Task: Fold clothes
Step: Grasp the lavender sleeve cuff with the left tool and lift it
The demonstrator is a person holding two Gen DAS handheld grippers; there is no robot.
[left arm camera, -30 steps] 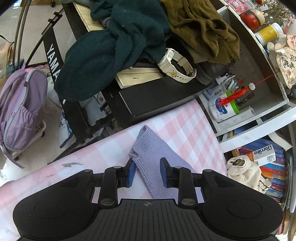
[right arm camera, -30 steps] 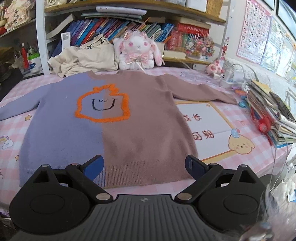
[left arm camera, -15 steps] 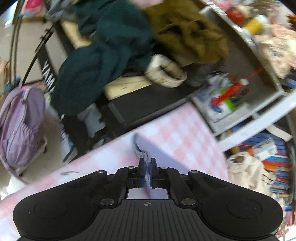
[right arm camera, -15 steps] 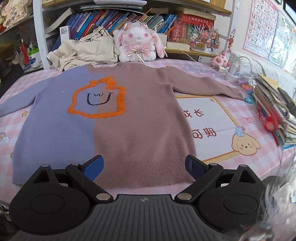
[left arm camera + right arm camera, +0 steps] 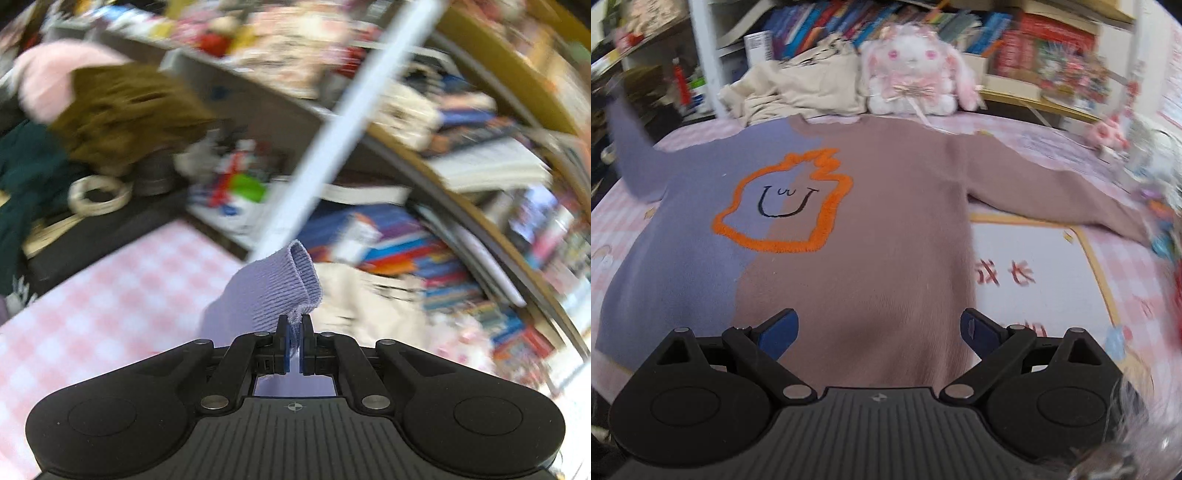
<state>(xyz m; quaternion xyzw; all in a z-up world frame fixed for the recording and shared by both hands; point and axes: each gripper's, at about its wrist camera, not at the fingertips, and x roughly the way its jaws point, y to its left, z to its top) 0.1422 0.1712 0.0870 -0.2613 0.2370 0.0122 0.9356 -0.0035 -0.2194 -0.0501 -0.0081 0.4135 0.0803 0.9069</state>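
While the left tool (image 5: 294, 345) pinches the lilac sleeve cuff (image 5: 291, 284) at frame centre, the right tool (image 5: 879, 328) gapes wide and empty over the sweater (image 5: 849, 229) spread mid-frame on the tabletop (image 5: 1034, 236)

A child's bedroom: plush bunny (image 5: 916, 70), crammed bookshelves (image 5: 960, 26), pink checked bedcover (image 5: 110, 295)

One two-tone sweater (image 5: 849, 229), half lilac and half brown, with two sleeves: one lilac sleeve (image 5: 266, 291) and one brown sleeve (image 5: 1052, 199). One orange flame outline (image 5: 786, 206) on its chest, one plush rabbit (image 5: 916, 77), one cream garment (image 5: 798, 88) and one checked pink cloth (image 5: 1126, 280) beneath. Two grippers: left gripper (image 5: 294, 345) and right gripper (image 5: 879, 332); books on the shelves too blurred to count.
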